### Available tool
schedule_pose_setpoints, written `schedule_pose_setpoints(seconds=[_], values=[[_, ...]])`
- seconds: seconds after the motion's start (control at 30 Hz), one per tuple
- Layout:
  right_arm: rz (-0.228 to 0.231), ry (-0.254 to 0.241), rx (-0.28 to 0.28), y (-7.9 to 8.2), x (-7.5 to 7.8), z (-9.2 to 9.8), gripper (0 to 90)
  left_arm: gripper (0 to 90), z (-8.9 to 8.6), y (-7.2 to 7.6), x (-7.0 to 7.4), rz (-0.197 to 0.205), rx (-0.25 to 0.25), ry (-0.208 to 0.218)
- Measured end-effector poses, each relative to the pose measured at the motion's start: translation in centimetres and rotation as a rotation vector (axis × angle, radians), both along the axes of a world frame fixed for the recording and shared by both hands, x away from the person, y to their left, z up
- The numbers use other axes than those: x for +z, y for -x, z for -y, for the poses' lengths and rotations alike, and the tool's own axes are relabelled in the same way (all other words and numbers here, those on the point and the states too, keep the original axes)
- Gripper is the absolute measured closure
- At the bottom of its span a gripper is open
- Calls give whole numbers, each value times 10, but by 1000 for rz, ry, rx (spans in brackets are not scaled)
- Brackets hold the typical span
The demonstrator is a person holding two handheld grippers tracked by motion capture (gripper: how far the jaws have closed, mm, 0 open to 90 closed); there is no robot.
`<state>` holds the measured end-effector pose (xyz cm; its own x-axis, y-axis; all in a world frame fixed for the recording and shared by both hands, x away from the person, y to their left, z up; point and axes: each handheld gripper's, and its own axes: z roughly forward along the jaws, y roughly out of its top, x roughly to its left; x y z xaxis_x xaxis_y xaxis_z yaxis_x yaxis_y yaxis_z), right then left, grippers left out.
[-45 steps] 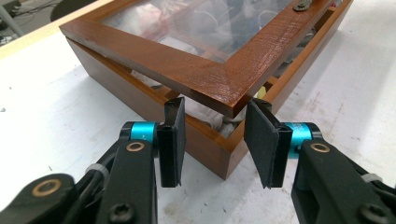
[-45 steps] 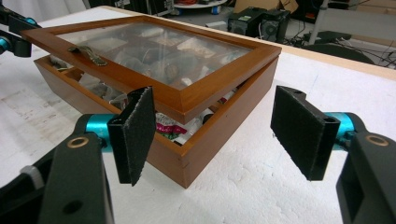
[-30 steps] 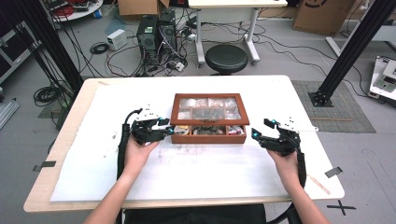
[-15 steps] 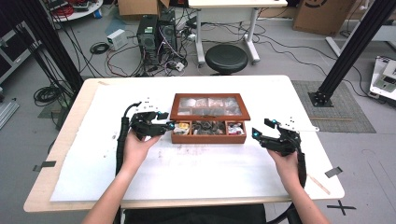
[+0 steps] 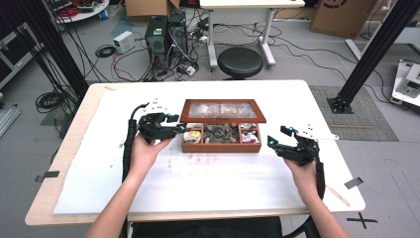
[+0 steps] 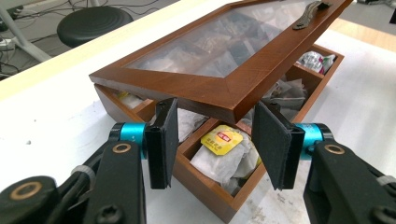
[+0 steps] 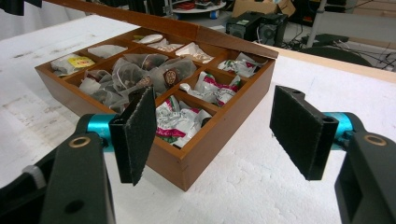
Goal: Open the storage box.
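A wooden tea box (image 5: pixel 220 147) sits mid-table with several compartments of tea bags. Its glass lid (image 5: pixel 223 110) is tilted up at the front, leaving the front row uncovered. My left gripper (image 5: pixel 179 130) is at the box's left front corner and open. In the left gripper view its jaws (image 6: pixel 215 107) straddle the corner of the raised lid (image 6: pixel 224 51), which sits at their tips above a yellow-labelled tea bag (image 6: pixel 220 139). My right gripper (image 5: pixel 277 136) hovers open just right of the box. The right gripper view has the gripper (image 7: pixel 215 95) facing the box's corner (image 7: pixel 168 161) with nothing between the jaws.
A white sheet (image 5: pixel 208 183) covers the tabletop, bare in front of the box and at both sides. Beyond the far edge stand a black stool (image 5: pixel 240 62) and computer towers (image 5: pixel 166 34). Tape marks lie near the right front corner (image 5: pixel 354 182).
My left gripper has moved away from me and to the right, up to the box's corner. The lid's front edge now stands higher. The right gripper has barely moved.
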<state>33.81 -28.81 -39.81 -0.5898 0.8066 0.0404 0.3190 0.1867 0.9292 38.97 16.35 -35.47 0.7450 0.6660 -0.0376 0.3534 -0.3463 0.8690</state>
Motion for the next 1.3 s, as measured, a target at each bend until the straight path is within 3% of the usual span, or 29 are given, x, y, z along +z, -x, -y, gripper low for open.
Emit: schedule_pose_setpoints(seconds=[0.2, 0.23, 0.4, 0.53, 0.83, 1.1, 1.3], values=[[1, -5, -1, 0, 0, 0, 324, 488, -2, -8, 6, -68, 2, 33], [1, -5, -2, 0, 0, 0, 325, 488, -1, -9, 9, -49, -1, 14], [1, -9, -3, 0, 0, 1, 325, 497, 1, -9, 13, -2, 7, 6], [1, -13, -4, 0, 0, 2, 325, 504, 2, -12, 17, -5, 6, -1], [6, -19, -8, 1, 1, 3, 325, 532, 5, -18, 27, 30, 17, -11], [11, -20, -16, 1, 1, 4, 325, 533, 10, -28, 35, 22, 39, -27], [11, -22, -18, 1, 1, 4, 324, 537, 11, -36, 37, 23, 51, -12]])
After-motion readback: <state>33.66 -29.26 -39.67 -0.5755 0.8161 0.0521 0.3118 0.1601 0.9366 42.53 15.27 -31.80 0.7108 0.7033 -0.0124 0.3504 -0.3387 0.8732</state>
